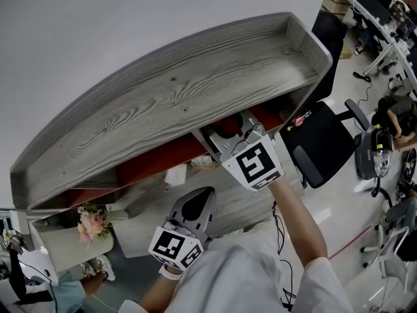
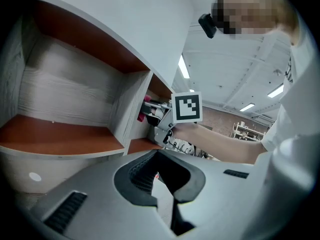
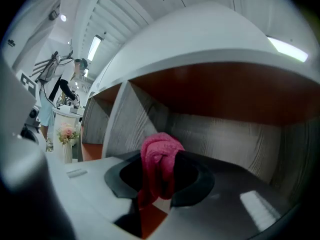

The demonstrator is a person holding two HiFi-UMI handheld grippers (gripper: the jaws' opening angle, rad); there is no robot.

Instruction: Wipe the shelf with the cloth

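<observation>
- Overhead, in the head view, the shelf (image 1: 169, 103) is seen from above, and its grey wood-grain top board fills most of the frame. The right gripper (image 1: 242, 134) is poked in beneath that board, so its jaws and whatever they hold are hidden here; only its marker cube is plainly shown. The left gripper (image 1: 194, 207) is held lower, close to the body and apart from the shelf.
- In the left gripper view, the left gripper's jaws are seen pressed together with nothing between them. Beyond, the right gripper is shown inside a compartment, with a scrap of pink cloth (image 2: 145, 109) at its tip, too small for detail.
- In the right gripper view, the cloth (image 3: 159, 159) is pinched between the jaws as a bunched wad that stands proud of the pads, before the grey back wall (image 3: 225, 134). It is judged soft, light and limp, easily crushed, and best gripped at its bunched middle with enough left free for wiping. The compartment floor is largely covered by the gripper body, so contact with any surface cannot be told.
</observation>
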